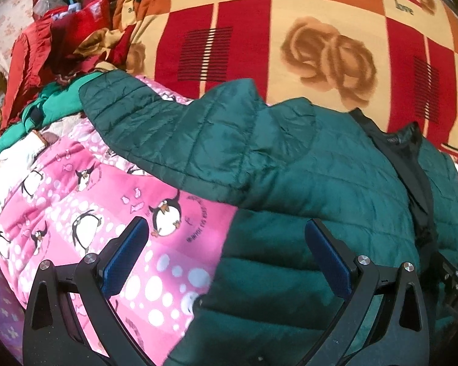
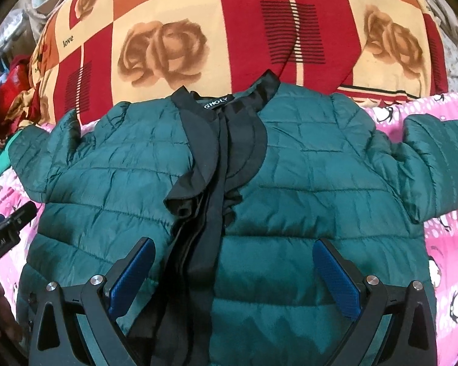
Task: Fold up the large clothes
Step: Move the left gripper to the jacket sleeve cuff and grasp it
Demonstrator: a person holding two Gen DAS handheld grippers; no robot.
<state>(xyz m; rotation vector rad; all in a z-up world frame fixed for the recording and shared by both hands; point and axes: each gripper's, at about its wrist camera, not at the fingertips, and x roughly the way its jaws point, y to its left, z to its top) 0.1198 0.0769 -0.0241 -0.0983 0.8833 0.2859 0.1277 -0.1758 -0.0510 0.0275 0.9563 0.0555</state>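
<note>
Red, orange and cream checked blanket (image 2: pixel 174 70) across the back, printed with brown roses and the word "love". In front of it, pink penguin-print quilt (image 1: pixel 113 213), with curved lettering too small to read. Spread front-up on that quilt, dark green quilted puffer jacket (image 2: pixel 290 189), sleeves out to both sides, black lining showing along the open front, black neck label (image 2: pixel 216 103) reading "GHOLY", its first letters possibly hidden. Heap of red clothes (image 1: pixel 45 45) at far left. Left gripper (image 1: pixel 226 238) over the jacket's edge, jaws wide apart, empty. Right gripper (image 2: pixel 233 259) above the jacket's lower front, jaws likewise spread, holding nothing.
</note>
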